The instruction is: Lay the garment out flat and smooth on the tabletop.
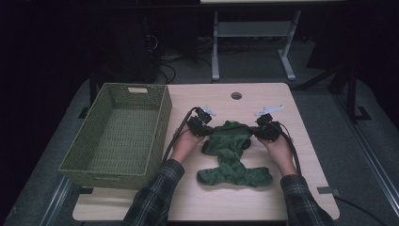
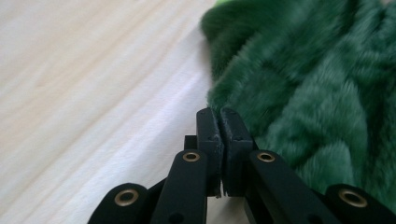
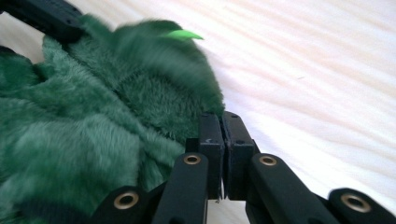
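Note:
A fuzzy dark green garment (image 1: 233,150) lies spread on the light wooden table (image 1: 244,202). My left gripper (image 1: 211,130) is at its upper left corner and my right gripper (image 1: 254,132) at its upper right corner, each held low by a hand. In the left gripper view the jaws (image 2: 219,114) are pressed together, their tips pinching the very edge of the fur (image 2: 317,93). The right gripper (image 3: 220,116) stands the same way, pinching the garment's edge (image 3: 93,116). A light green tag (image 3: 184,34) sticks out at the garment's top, and the left gripper's black body (image 3: 51,18) is behind it.
A green woven basket (image 1: 108,176) with nothing in it stands on the table's left side, close to the left forearm. A round cable hole (image 1: 236,95) sits near the far edge. Bare tabletop lies in front of the garment and to its right.

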